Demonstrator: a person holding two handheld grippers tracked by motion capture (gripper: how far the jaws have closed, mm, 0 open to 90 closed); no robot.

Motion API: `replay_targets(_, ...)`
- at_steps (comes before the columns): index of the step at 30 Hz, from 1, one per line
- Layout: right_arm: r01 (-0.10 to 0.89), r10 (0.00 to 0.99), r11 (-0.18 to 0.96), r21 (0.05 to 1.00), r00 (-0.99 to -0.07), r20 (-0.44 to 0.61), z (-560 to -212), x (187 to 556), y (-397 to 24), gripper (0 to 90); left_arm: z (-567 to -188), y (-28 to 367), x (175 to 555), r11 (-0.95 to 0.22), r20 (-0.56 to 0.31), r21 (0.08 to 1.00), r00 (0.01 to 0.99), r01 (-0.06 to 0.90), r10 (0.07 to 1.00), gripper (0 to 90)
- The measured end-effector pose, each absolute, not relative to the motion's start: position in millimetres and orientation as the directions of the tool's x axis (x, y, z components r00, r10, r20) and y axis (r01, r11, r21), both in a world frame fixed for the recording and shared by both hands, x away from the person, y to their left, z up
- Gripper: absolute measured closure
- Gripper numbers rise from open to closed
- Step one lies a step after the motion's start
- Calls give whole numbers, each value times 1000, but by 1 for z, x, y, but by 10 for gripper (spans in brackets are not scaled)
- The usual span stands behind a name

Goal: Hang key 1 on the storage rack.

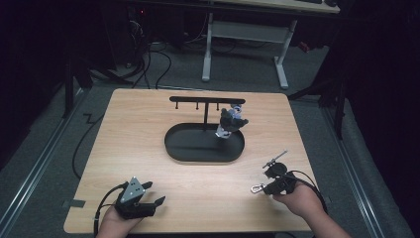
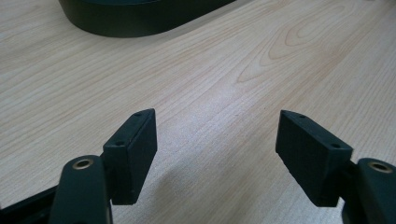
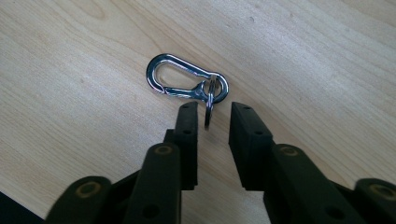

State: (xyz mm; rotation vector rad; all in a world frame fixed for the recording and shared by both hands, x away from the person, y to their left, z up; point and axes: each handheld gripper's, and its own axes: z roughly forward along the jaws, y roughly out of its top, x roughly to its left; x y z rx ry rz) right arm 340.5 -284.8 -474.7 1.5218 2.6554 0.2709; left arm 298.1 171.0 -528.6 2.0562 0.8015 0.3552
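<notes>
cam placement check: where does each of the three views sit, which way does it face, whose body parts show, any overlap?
High view: above the person's side, facing forward and down on the wooden table; both hands and hand-held grippers show, left hand-held gripper, right hand-held gripper.
Left gripper view: rides that gripper, looks along its wide-apart jaws toward the black tray.
Right gripper view: looks down past its narrowed jaws, with a ring between them, at a metal carabiner clip.
Shared: clip and tray also show in the high view.

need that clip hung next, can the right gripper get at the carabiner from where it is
Probably yes: the right gripper sits right at the carabiner, its ring between the part-open jaws, nothing blocking.
</notes>
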Motion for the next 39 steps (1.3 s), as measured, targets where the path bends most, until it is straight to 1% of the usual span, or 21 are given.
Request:
replay_targets(4,837,847,521,170,-531,17,-473,343,-281,800,-529,170,298,-413,-44,814,753,408,656,300)
replay_targets(8,825,834,545,150,-551,-2,-474,345,-279,879,-529,170,298,-413,-45,814,753,408,657,300)
replay_targets(9,823,833,548,151,-554,-5,-475,345,-279,885,-530,170,298,-413,-45,814,753,409,657,300)
replay_targets(15,823,832,544,166,-554,22,-475,345,-281,890,-530,170,298,-416,-44,812,754,409,656,300)
replay_targets(19,809,817,565,162,-576,24,-472,344,-280,891,-530,170,298,-417,-45,811,754,410,655,300)
replay_targets(26,795,806,580,180,-591,14,-457,343,-276,893,-530,169,298,-418,-42,811,754,409,655,300)
replay_targets(28,808,818,563,175,-574,20,-454,342,-275,893,-530,169,298,-419,-41,811,755,408,655,300)
replay_targets(31,789,800,584,192,-599,25,-449,343,-275,893,-530,169,298,-419,-41,812,755,407,655,300)
replay_targets(37,793,804,576,200,-593,35,-435,344,-271,893,-530,169,298,-414,-44,815,755,406,654,301)
replay_targets(38,776,790,595,210,-613,28,-433,345,-272,893,-529,169,298,-411,-46,816,756,406,653,301)
replay_targets(39,776,790,595,210,-613,28,-433,345,-272,893,-529,169,298,-411,-46,816,756,406,653,301)
